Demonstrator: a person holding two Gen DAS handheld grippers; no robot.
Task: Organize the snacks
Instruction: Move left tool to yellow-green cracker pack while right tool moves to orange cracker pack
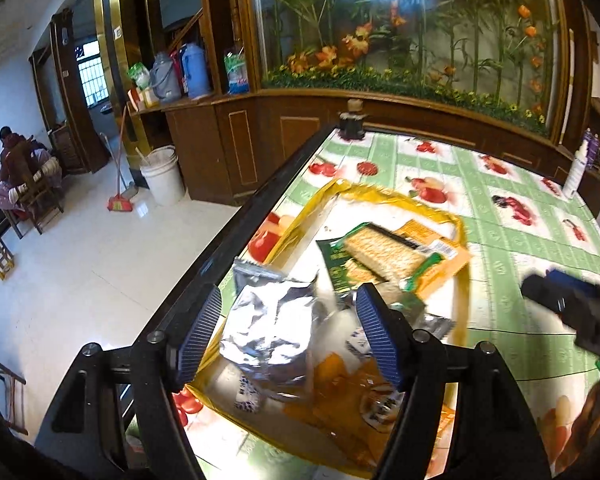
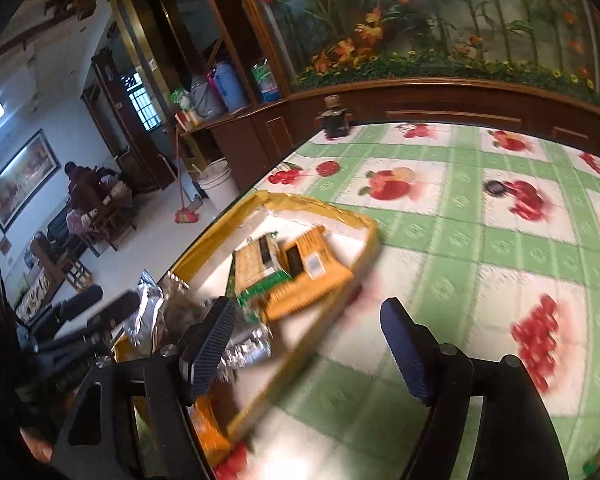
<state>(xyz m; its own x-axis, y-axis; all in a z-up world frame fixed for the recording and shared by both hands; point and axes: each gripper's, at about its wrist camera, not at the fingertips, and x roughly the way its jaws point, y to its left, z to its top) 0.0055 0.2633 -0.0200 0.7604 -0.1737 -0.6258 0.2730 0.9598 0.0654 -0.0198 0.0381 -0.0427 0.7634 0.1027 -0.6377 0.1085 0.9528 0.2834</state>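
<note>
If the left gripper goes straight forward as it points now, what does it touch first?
Most likely the crumpled silver foil packet lying between the open fingers of the left gripper, inside the yellow-rimmed tray; depth is uncertain.

- Glossy white tile floor (image 1: 80, 280), strong daylight glare.
- Dark wood cabinet (image 1: 228, 144) along far wall, panelled doors with gold trim.
- Glass display case (image 1: 400, 28) above cabinet: artificial flowers, green stems, orange and red blooms.
- Cabinet ledge: blue thermos (image 1: 196, 68), grey jug (image 1: 165, 78) beside it.
- White bucket (image 1: 162, 178) on floor against cabinet; red broom (image 1: 120, 200) leaning just left of it.
- Barred window (image 1: 91, 74) beyond doorway, bright.
- Seated person (image 1: 14, 160) on wooden chair near left wall.
- Framed landscape picture (image 2: 20, 180) on white wall.
- Table (image 2: 460, 240) with green-check fruit-print cover; dark bottle (image 2: 334, 118) at far edge.
</note>
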